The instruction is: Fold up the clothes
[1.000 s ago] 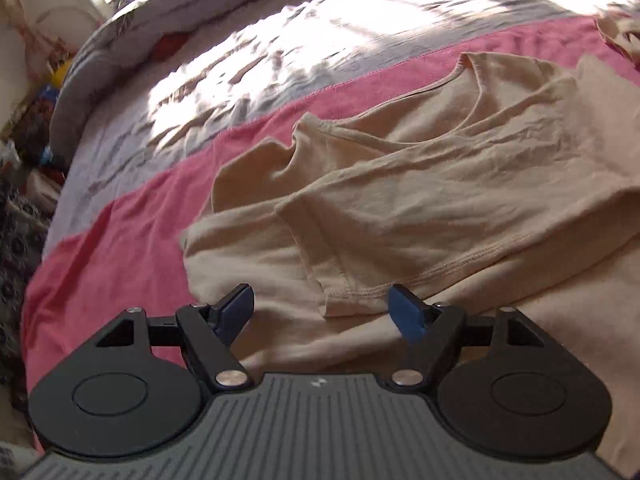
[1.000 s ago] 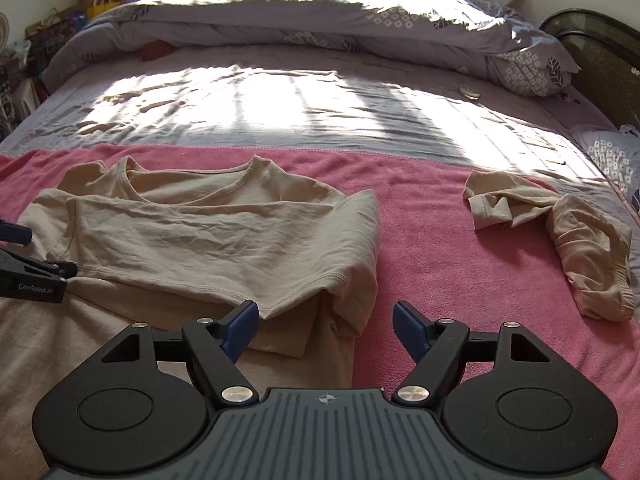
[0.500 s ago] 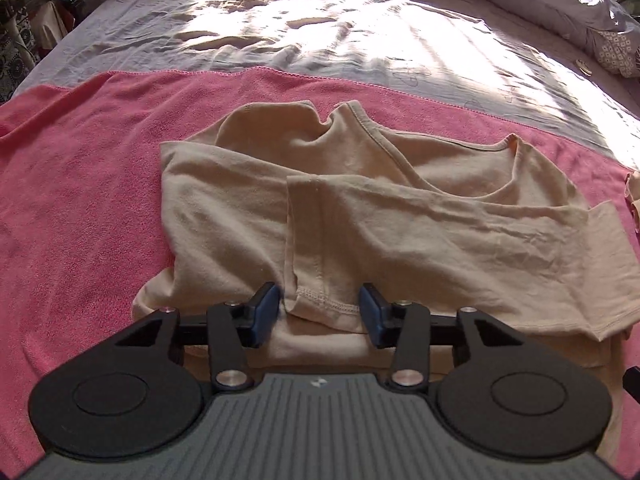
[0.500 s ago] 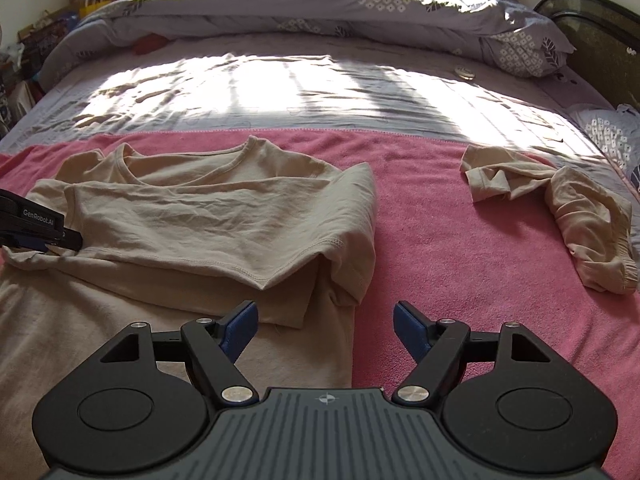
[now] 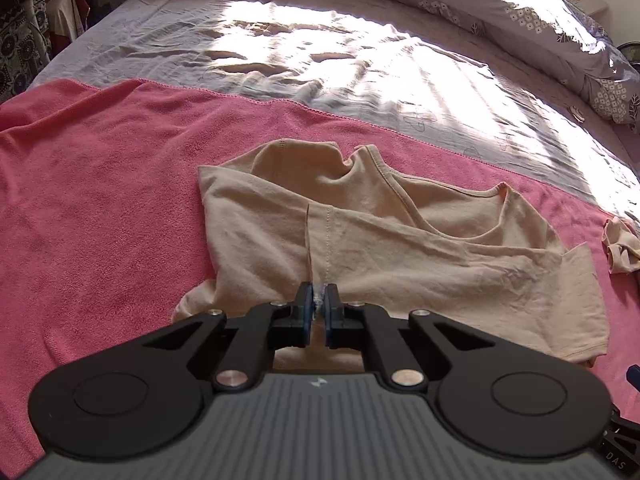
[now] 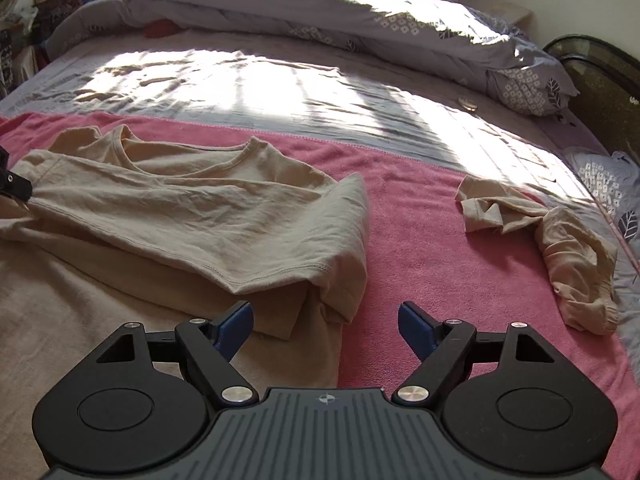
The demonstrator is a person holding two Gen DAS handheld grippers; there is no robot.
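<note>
Our left gripper (image 5: 319, 304) pinches a thin ridge of the beige T-shirt (image 5: 400, 256) at the hemmed end of its folded-in sleeve, and the bite looks shallow: if we lift or drag from here, we judge the cloth could slip out of the blue pads, or the pull could carry only the top layer and undo the fold beneath it. The T-shirt lies partly folded on the pink towel (image 5: 100, 200), its collar toward the towel's far edge and its body running past the near edge of our view. Our left gripper sits low and level, pointing toward the collar. Our right gripper (image 6: 326, 322) hovers with its jaws spread wide and nothing between them, just short of the other sleeve's cuff. 1 crumpled beige garment (image 6: 560, 240) waits near the towel's right edge.
</note>
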